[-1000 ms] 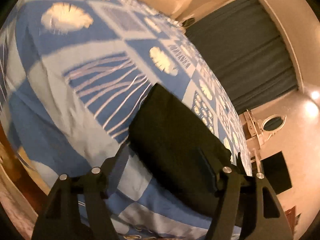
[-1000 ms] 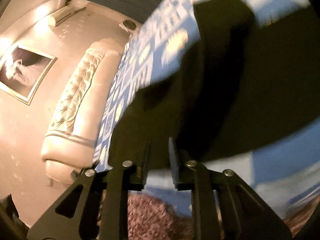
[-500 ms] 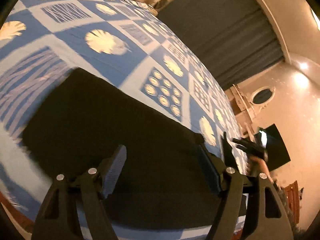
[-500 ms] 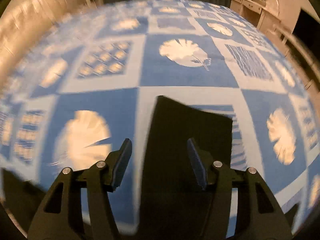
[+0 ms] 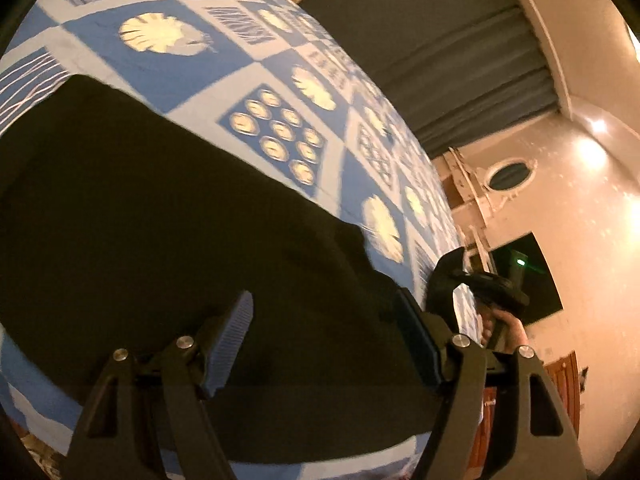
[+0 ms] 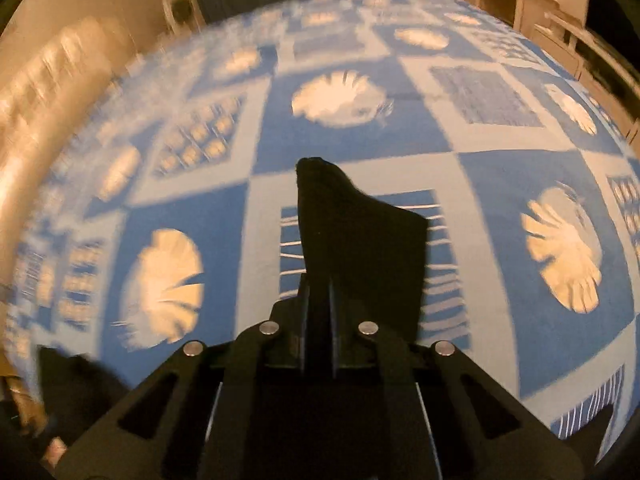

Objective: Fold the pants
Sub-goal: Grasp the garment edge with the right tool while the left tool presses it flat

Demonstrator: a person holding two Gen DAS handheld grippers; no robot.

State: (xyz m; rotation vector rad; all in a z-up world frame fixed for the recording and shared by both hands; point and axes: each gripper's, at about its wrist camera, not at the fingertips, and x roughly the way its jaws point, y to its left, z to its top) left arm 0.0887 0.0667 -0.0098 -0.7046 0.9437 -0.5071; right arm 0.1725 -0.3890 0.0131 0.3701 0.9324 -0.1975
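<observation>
At the bottom of the left wrist view my left tool [image 5: 322, 344] stands with its fingers spread wide and nothing between them, hovering just over the black pants [image 5: 160, 216], which lie spread flat across the lower left and centre of that frame on the bed [image 5: 168, 68]. At the bottom centre of the right wrist view my right tool [image 6: 319, 312] is clamped tight on a fold of the pants [image 6: 360, 236]; the dark cloth rises from between the pads as a peaked flap in the middle of the frame, above the bedcover. In the left view the right tool [image 5: 472, 280] also shows at the right edge, just beyond the far end of the pants. The bedcover is a patchwork of blue and pale squares with cream shell shapes, stripes and small round motifs, and it fills most of both views. Farther off, a dark curtain [image 5: 440, 52] hangs across the upper centre of the left view, with pale furniture carrying an oval mirror [image 5: 510, 172] at the right.
</observation>
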